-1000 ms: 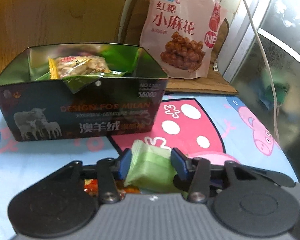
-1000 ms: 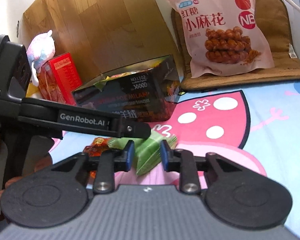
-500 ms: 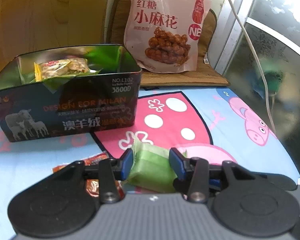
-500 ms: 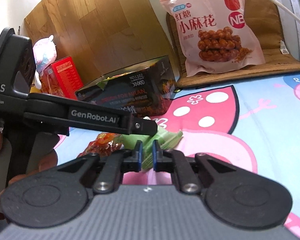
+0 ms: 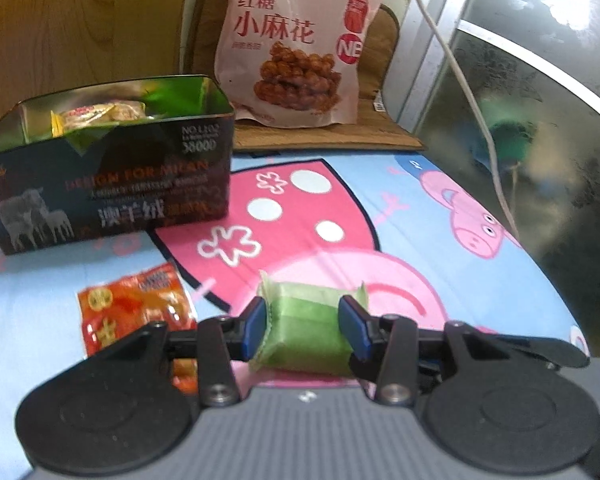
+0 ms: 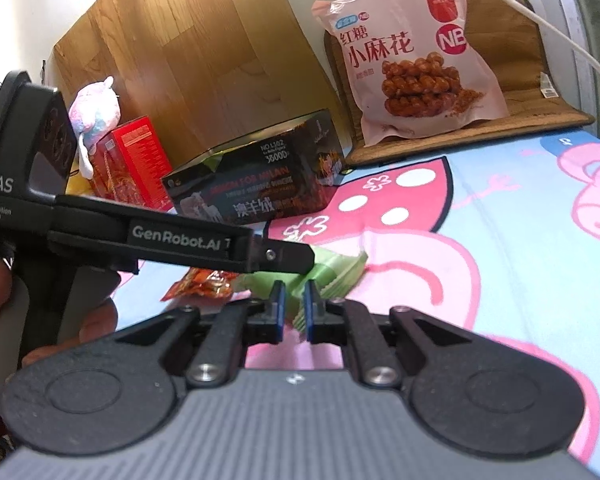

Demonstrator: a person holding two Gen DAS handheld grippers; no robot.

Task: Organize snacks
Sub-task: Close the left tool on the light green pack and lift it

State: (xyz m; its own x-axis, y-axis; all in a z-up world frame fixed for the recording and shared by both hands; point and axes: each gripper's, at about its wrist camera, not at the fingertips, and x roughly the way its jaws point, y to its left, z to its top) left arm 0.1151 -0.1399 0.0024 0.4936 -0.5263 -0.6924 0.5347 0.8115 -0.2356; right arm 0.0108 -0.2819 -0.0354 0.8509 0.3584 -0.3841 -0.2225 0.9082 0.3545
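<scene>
Left gripper [image 5: 303,328] clamped on the small green plastic-wrapped snack packet [image 5: 306,330], pads pressing both its sides, just above the cartoon-print cloth [image 5: 440,240]. Right gripper [image 6: 293,312] pinched nearly shut on that packet's crimped end. Step in hand, I judge: both holding one packet before boxing it. Dark open printed box [image 5: 112,184] sits ahead-left of the left gripper; orange-red foil sachet [image 5: 134,308] lies just left. Next: right lets go, left carries it over the rim.

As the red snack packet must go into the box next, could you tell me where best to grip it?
I would pinch the red snack packet across its far sealed end, coming down from above: it lies flat on the cloth, and that end is clear of the left gripper.
</scene>
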